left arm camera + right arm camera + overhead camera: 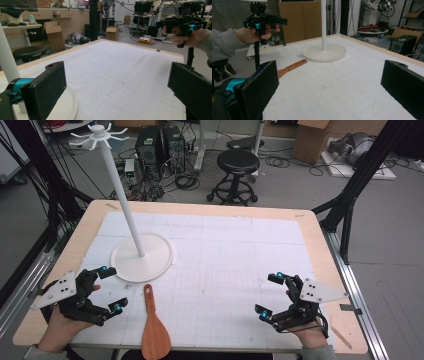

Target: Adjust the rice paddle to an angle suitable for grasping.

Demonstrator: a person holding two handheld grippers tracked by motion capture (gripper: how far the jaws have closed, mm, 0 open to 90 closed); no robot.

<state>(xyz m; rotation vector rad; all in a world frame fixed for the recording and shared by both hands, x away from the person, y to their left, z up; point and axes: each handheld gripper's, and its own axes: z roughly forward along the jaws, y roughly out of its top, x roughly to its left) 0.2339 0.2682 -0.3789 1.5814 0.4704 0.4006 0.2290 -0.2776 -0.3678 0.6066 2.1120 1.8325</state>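
High view: left gripper (111, 289) fingers (118, 307) spread wide, nothing between them; right gripper (270, 295) fingers (263, 313) also spread wide and empty. Both hover low over the near part of the worktop (65, 270), apart from everything on it.

Wooden spatula (153, 327) lies flat at the near edge, just right of the left gripper and well apart from the right one, so the left hand is clearly nearer. Long axis runs roughly front to back: narrow handle end points away toward the stand base (142, 257), broad rounded blade hangs at the near edge. From the left fingers it sits a short way toward the middle of the worktop; handle tip is near the base rim, not touching as far as I can tell.

Materials: spatula is smooth reddish-brown wood, flat, thin. Stand is white, round shallow dish base with a tall slim pole (120, 190) and a ring of hooks (98, 135) on top, likely plastic. Worktop has pale wood edging with a white gridded mat (235, 255), scuffed. Finger pads look black, matte, rectangular.

Judgement: the left gripper likely goes for the handle, closing across its narrow width.
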